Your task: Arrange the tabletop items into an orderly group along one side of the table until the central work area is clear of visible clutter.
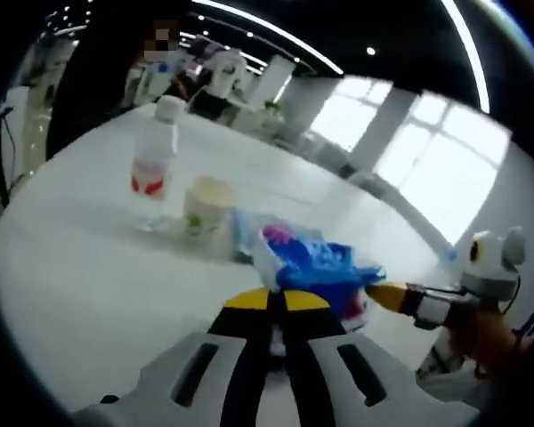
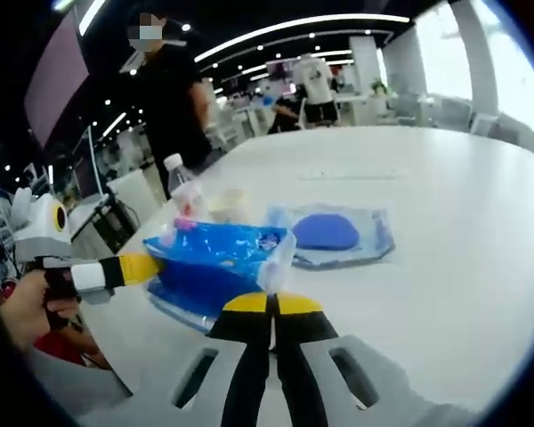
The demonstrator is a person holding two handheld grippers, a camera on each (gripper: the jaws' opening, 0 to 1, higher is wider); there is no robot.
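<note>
Both the left gripper (image 1: 276, 301) and the right gripper (image 2: 271, 304) were clamped on a blue plastic packet (image 2: 218, 258), each pinching an opposite edge. It looked light, limp and slippery, so I judged its sealed edges the safest hold.

- Table (image 2: 445, 231): wide bare white top on the window side in right gripper view, free to pass.
- Blue packet (image 2: 218, 258) pinched from both ends, blocks the space right ahead of both tips.
- Right gripper (image 2: 271, 304): jaws closed on packet edge. Left gripper (image 2: 147, 267) comes in from the left, tips on the other end.
- Flat pouch w/ blue disc (image 2: 334, 233) lies just behind packet, low obstacle.
- Water bottle (image 1: 154, 165) + paper cup (image 1: 206, 206) stand side by side near far edge, upright, tall obstacles; narrow gap btw them.
- Left gripper view: bare tabletop (image 1: 80, 285) to the left of the items, open lane.
- Person in black (image 2: 173, 98) stands at the table's far side, beyond bottle.
</note>
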